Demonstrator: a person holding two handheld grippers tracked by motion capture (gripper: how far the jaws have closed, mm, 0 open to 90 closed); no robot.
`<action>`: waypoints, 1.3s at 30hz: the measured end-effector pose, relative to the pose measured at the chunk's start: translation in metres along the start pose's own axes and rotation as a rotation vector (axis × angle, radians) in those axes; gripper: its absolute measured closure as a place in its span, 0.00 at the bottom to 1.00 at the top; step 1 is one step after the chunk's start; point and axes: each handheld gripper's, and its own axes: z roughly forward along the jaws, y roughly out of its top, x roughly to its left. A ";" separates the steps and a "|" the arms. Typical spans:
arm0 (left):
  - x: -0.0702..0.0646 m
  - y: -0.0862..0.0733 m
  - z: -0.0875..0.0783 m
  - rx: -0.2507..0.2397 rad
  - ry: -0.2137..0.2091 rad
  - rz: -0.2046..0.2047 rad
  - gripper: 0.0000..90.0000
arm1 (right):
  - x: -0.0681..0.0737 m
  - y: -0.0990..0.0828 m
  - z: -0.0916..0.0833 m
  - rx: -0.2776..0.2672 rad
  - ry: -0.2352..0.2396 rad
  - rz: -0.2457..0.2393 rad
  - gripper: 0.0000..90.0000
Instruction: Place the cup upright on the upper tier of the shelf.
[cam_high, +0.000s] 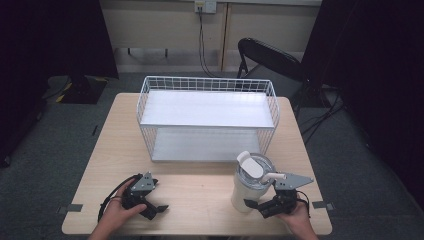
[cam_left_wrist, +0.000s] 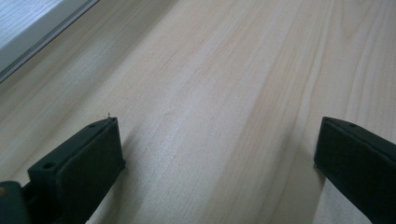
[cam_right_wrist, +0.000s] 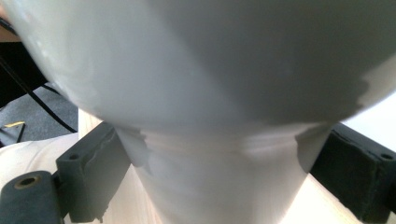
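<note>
The pale light-wood surface (cam_left_wrist: 224, 93) shows fine grain with a soft sheen; the white plastic tumbler (cam_right_wrist: 210, 84) looks smooth and glossy; the white wire-mesh basket (cam_high: 150, 87) at twelve o'clock is coated metal; the black tongs' pads (cam_left_wrist: 84, 163) look matt

You're working in a staged recording room, not a home: black curtains (cam_high: 45, 40) hang on both sides and grey carpet (cam_high: 60, 130) covers the floor. A folding chair (cam_high: 270, 57) stands behind the lone wooden table (cam_high: 200, 190), and cables (cam_high: 202, 40) run from a wall socket (cam_high: 206, 6).
</note>
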 end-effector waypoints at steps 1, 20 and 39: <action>0.000 0.000 0.000 -0.002 0.000 -0.002 0.00 | 0.000 0.000 0.000 -0.005 0.001 -0.001 0.10; 0.000 0.000 0.000 0.003 0.000 0.004 0.00 | -0.003 -0.005 0.013 -0.083 0.039 0.015 0.09; 0.000 0.000 0.000 0.002 0.001 0.004 0.00 | -0.002 -0.002 0.013 -0.058 0.044 -0.015 0.09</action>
